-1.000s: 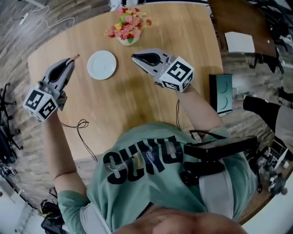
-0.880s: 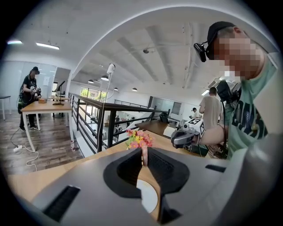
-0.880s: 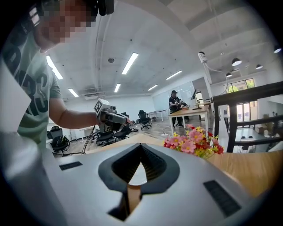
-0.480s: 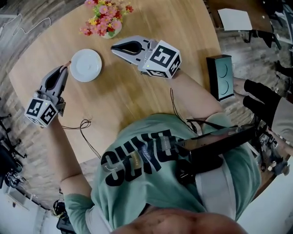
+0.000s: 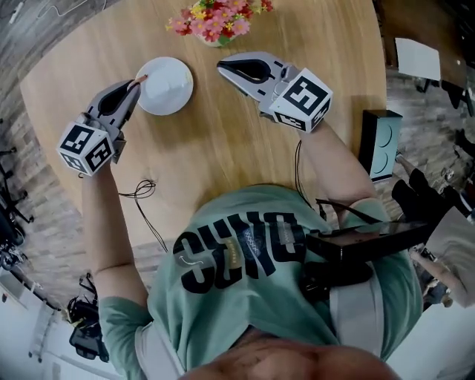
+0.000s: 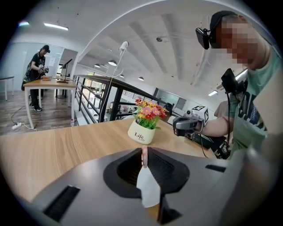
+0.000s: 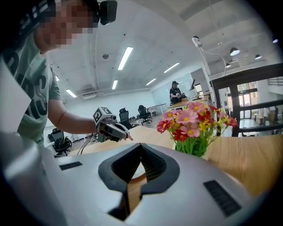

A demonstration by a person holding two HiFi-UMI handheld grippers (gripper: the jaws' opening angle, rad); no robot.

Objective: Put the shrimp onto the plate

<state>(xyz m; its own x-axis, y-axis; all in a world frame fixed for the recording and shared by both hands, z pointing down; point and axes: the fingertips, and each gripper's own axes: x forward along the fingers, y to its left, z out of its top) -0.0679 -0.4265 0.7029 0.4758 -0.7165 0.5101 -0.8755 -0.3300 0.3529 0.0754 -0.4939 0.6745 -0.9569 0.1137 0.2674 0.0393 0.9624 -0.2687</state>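
Observation:
A small pink shrimp (image 5: pixel 140 77) is pinched at the tip of my left gripper (image 5: pixel 136 81), right at the left rim of the white plate (image 5: pixel 167 87). In the left gripper view the shrimp (image 6: pixel 144 156) stands upright between the shut jaws of that gripper (image 6: pixel 144 160), with the white of the plate (image 6: pixel 148 190) below it. My right gripper (image 5: pixel 220 67) hovers to the right of the plate, a little apart from it. The right gripper (image 7: pixel 140 146) has its tips together and nothing in them.
A pot of red, pink and yellow flowers (image 5: pixel 217 18) stands just behind the plate, close to both grippers. A thin black cable (image 5: pixel 141 190) lies looped near the table's front left edge. A dark box (image 5: pixel 379 145) stands off the table's right side.
Both grippers have come down toward the table. The left one has carried the shrimp from beside the plate up to its left rim.

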